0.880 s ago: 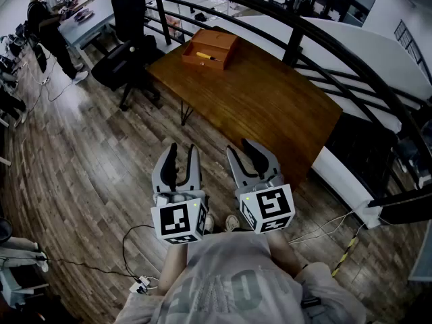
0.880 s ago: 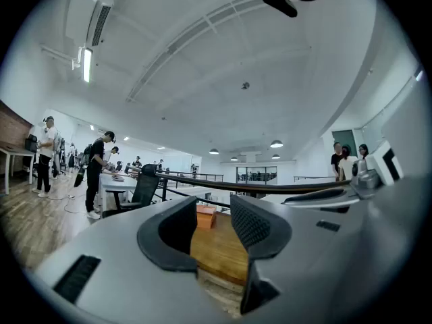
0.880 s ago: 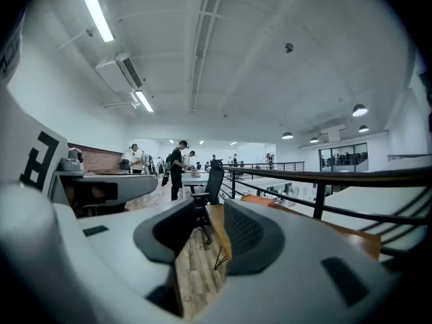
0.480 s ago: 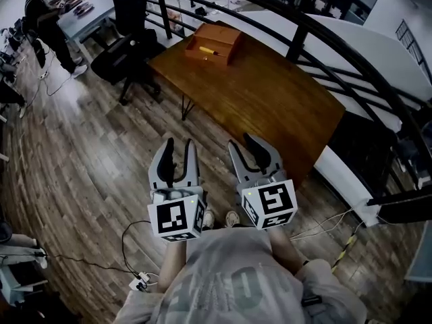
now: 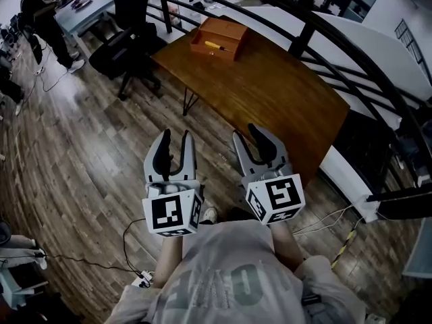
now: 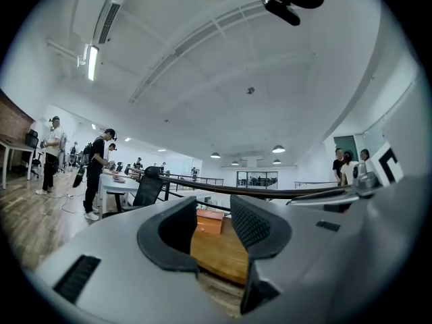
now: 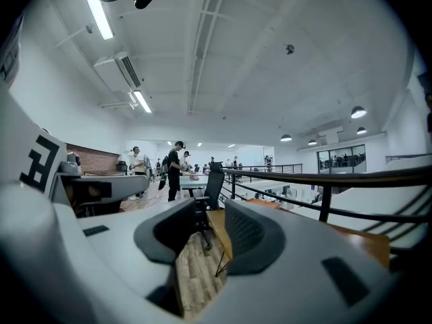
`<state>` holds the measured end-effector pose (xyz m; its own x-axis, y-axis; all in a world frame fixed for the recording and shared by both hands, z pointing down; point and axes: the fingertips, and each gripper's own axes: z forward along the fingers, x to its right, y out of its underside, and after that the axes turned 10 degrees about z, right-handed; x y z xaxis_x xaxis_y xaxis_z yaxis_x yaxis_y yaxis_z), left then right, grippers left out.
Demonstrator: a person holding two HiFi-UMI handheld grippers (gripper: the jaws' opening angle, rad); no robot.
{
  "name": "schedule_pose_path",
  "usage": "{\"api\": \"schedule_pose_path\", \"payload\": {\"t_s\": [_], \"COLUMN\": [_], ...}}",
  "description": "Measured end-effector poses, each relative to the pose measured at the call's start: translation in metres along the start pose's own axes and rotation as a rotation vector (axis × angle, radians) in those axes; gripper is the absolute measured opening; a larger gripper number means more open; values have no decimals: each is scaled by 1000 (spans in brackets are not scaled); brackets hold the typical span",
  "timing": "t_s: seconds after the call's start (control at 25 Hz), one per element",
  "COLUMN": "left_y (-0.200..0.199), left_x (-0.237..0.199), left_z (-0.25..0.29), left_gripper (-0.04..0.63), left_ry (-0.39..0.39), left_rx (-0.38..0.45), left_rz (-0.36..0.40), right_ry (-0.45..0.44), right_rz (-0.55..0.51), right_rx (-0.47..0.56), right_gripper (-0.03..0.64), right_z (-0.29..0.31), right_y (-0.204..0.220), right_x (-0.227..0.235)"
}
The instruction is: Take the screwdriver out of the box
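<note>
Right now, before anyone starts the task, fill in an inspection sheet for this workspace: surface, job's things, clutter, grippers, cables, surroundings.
Surface: wooden table, bare apart from one box.
Job's things: box open at the table's far corner; yellow-handled screwdriver lies inside it.
Clutter: nothing seen on the table.
Grippers: left hand-held gripper and right hand-held gripper are both open and empty, far from the box.
Cables: cable on the floor near the person's feet; second cable to the right.
Surroundings: office chair, black railing, people at a desk beyond.
</note>
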<state>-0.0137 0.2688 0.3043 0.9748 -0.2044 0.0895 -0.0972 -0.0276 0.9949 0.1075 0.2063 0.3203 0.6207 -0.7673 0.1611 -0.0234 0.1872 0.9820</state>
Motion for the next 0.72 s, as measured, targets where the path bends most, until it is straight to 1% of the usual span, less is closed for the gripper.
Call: {"api": "schedule_pose_path", "payload": {"t_s": [0.12, 0.28, 0.48, 0.72], "left_y": [3, 0, -8, 6], "left_x": [-18, -37, -45, -56], "left_z": [9, 26, 49, 95], "left_gripper": [153, 153, 153, 153], "left_ry": [10, 6, 4, 18], "left_rx": [3, 11, 32, 22], "left_rz": [5, 8, 14, 21], "right_ry": [18, 40, 55, 53], "right_rz": [-10, -32, -30, -26], "right_rx": [14, 45, 60, 64], "right_gripper": [132, 135, 135, 137], "right_z": [12, 24, 44, 91], "right_y": [-4, -22, -33, -32], "right_x": [-5, -2, 18, 37]}}
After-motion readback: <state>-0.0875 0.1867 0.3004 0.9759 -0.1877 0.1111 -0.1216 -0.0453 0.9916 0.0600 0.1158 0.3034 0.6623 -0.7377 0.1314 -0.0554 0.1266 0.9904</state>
